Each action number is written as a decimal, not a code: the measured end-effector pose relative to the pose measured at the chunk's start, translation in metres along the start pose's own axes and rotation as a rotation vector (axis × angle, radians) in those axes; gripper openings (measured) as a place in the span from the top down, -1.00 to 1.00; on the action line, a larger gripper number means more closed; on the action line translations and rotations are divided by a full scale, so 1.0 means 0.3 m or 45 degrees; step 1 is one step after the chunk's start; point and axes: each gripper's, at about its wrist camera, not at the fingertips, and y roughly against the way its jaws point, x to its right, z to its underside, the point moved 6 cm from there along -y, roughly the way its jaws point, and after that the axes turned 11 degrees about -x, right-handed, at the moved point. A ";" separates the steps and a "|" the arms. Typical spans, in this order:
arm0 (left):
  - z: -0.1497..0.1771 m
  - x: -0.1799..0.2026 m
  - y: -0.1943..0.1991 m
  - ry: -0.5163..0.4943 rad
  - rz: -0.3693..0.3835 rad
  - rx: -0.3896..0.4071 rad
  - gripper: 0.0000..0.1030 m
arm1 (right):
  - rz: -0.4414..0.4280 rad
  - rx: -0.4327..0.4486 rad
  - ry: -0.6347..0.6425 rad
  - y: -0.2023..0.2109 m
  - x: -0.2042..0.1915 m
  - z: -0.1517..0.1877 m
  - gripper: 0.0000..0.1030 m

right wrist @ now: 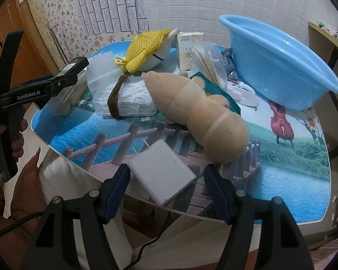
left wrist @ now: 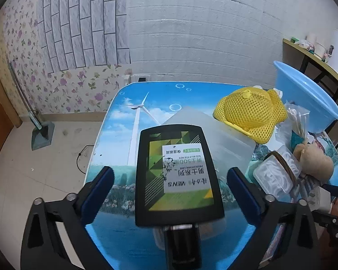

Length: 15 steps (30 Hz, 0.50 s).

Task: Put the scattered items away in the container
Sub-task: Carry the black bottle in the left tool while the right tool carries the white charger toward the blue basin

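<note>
White brick-pattern wall and floral wallpaper frame a small table (right wrist: 293,180) with a printed lake scene, its far side crowded with clutter.

My left gripper (left wrist: 170,187) stands wide open around a black-framed green box (left wrist: 179,177); neither finger touches it, and I cannot tell whether the box rests on the table or on the clear plastic case (left wrist: 214,135) behind it. My right gripper (right wrist: 166,191) is equally wide, its fingers on either side of a white charger (right wrist: 162,172) that lies at the near table edge with its prongs pointing away. It holds nothing.

Beyond the charger lies a tan plush toy (right wrist: 202,117), then a clear box of white floss picks (right wrist: 133,99), a bag of cotton swabs (right wrist: 210,64), a yellow mesh cap (right wrist: 144,47) and a small white carton (right wrist: 188,49). The blue basin (right wrist: 279,65), which I take to be the container, sits at the far right, nothing visible in it.

Risks, as I judge them: the charger sits close to the edge, so a skewed close could knock it off. The charger lies at an angle to the fingers and could twist as they shut. Carrying it to the basin means crossing the plush toy, and a low pass could drag that into the swabs.
</note>
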 end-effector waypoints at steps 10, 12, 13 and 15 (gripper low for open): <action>-0.012 0.017 -0.030 -0.052 -0.026 -0.029 -0.30 | 0.006 0.018 0.033 -0.001 -0.013 -0.012 -0.01; -0.014 0.015 -0.029 -0.050 -0.020 -0.031 -0.29 | 0.003 0.018 0.033 -0.001 -0.013 -0.012 -0.01; -0.014 0.016 -0.028 -0.051 -0.020 -0.034 -0.29 | -0.001 0.017 0.032 0.000 -0.013 -0.011 -0.01; -0.012 0.012 -0.026 -0.049 -0.022 -0.033 -0.28 | -0.004 0.023 0.030 0.003 -0.014 -0.014 0.00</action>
